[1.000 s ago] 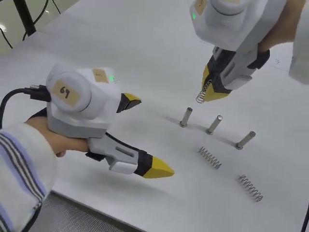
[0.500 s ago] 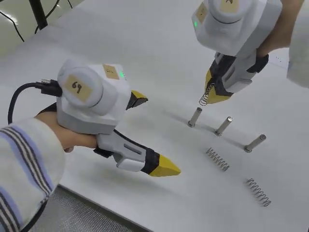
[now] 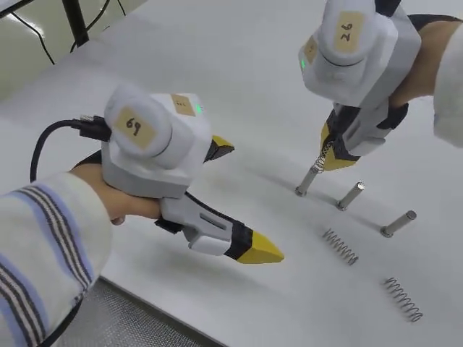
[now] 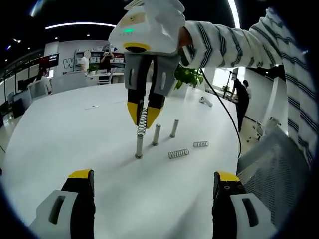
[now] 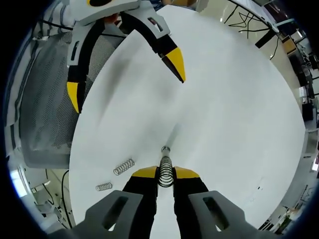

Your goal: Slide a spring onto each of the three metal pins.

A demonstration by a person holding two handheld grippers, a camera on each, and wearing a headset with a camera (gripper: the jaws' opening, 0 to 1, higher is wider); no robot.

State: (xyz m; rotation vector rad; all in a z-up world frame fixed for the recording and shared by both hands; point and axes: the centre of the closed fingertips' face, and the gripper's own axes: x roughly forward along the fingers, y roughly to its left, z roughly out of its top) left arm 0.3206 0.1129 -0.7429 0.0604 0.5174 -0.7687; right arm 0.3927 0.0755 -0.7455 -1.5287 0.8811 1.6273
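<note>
Between right fingers (image 5: 144, 174), spring (image 5: 165, 177) over pin (image 5: 165, 149).

The left tool (image 3: 248, 201) has a white housing labelled "69", a black cable (image 3: 51, 141) and yellow-tipped black jaws; the right tool (image 3: 334, 160) reads "26". The sleeve (image 3: 43, 246) is striped.

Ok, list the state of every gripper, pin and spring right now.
Right gripper: shut on held spring.
Left gripper: open, empty.
Held spring: vertical, lower end at top of first pin.
First pin: upright, spring not slid down.
Middle pin: upright, bare.
Third pin: upright, bare.
Two loose springs: lying flat on table.
</note>
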